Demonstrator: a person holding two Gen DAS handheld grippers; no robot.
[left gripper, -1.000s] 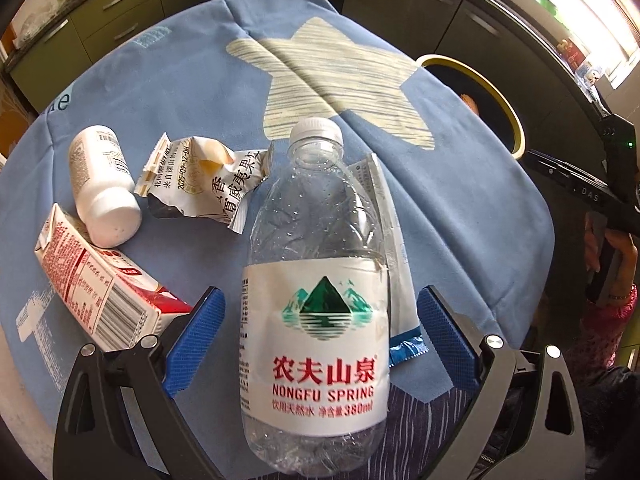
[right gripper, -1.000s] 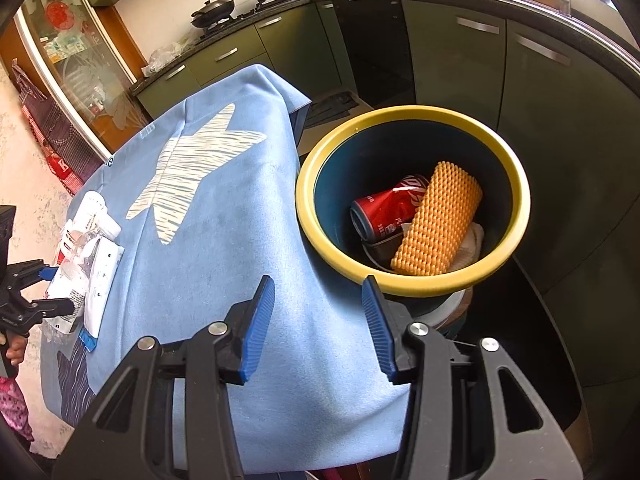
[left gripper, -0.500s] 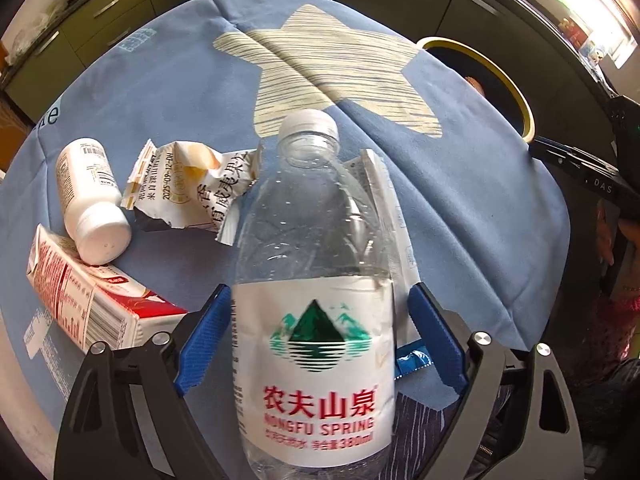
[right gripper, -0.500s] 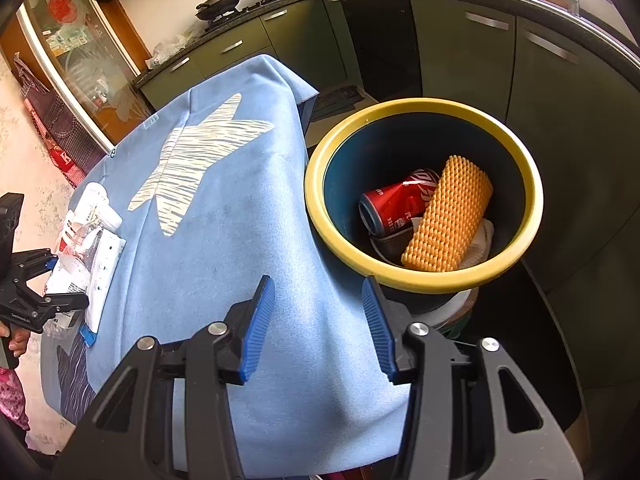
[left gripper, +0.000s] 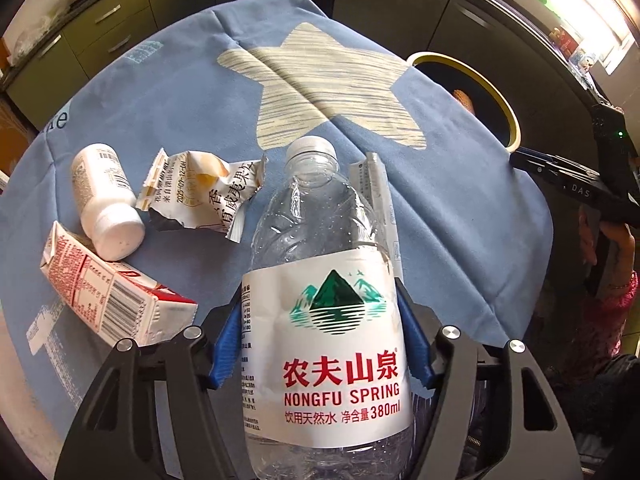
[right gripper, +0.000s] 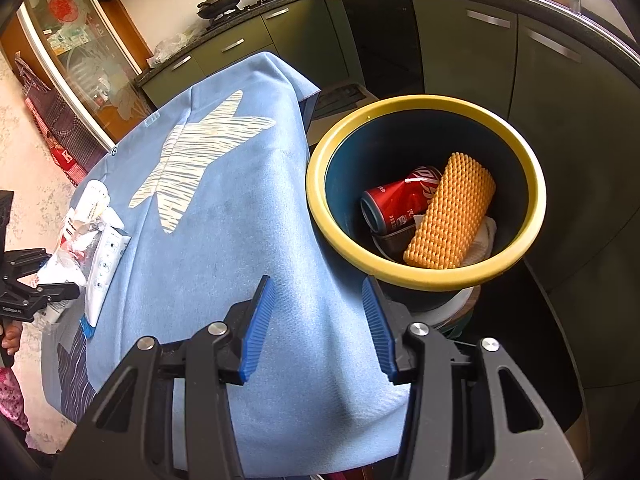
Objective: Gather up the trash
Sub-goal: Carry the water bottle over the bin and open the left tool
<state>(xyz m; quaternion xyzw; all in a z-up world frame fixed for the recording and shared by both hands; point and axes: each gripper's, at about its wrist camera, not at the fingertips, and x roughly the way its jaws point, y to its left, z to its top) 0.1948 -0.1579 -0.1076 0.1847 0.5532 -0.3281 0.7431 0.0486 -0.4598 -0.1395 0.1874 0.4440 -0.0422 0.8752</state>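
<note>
Left wrist view is basically all bottle: the left gripper (left gripper: 322, 344) has its blue pads pressed on either side of the Nongfu Spring water bottle (left gripper: 324, 292), right at the label, so it's clamped on it. The bottle's long axis runs straight out along the fingers, white cap pointing away toward the star on the blue tablecloth (left gripper: 180, 92).

The relation that matters for the next move, I'd say: the yellow-rimmed trash bin (left gripper: 505, 104) sits off the far right edge of the table from the bottle, well apart, so the carry goes forward and to the right. The right gripper (right gripper: 318, 320) is way nearer the bin, hanging just beside it over the cloth edge, fingers spread fairly wide with nothing between them. The left has the bottle though, so it does the trip.

Readable stuff: the label says 农夫山泉, NONGFU SPRING, 饮用天然水 净含量 380ml, with a green mountain logo. The crumpled snack wrapper (left gripper: 200, 194) shows a date, 2025-09-1something. The red and white carton (left gripper: 108, 296) has a barcode; its print is too small to read. Same for the small white plastic bottle (left gripper: 106, 200). A flat white sachet (left gripper: 380, 196) lies behind the water bottle.

In the bin: a red Coca-Cola can (right gripper: 400, 202) and an orange foam net sleeve (right gripper: 450, 212).
</note>
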